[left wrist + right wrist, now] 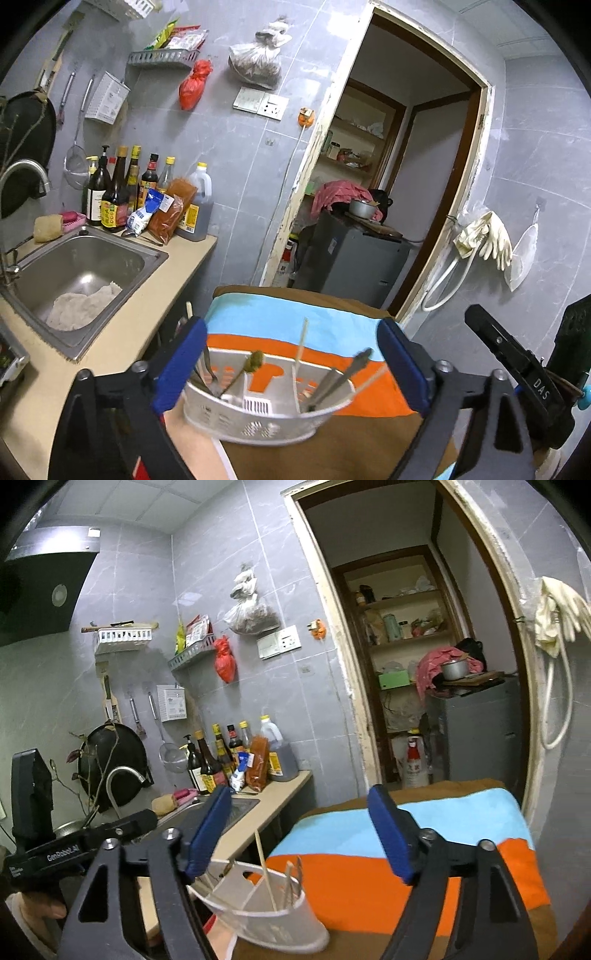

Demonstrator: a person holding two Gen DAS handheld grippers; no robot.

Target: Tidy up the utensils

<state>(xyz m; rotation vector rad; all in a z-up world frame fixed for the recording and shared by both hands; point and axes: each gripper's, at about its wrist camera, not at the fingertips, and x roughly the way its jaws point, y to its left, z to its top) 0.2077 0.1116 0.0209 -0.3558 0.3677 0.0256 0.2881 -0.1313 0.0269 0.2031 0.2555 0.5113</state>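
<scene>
A white perforated utensil holder (266, 406) stands on a striped cloth (295, 321) and holds chopsticks, metal utensils and a dirty green-tipped utensil (255, 360). My left gripper (291, 354) is open, its blue fingers either side of the holder, not touching it. In the right wrist view the same holder (266, 908) sits low between the blue fingers of my right gripper (301, 838), which is open and empty above it. The right gripper's body shows at the right edge of the left wrist view (524, 373).
A steel sink (74, 273) with a white rag sits in the beige counter (155, 295) at left, with sauce bottles (122, 192) behind. A wok, strainers and racks hang on the tiled wall. A doorway (388, 184) opens ahead onto a grey cabinet.
</scene>
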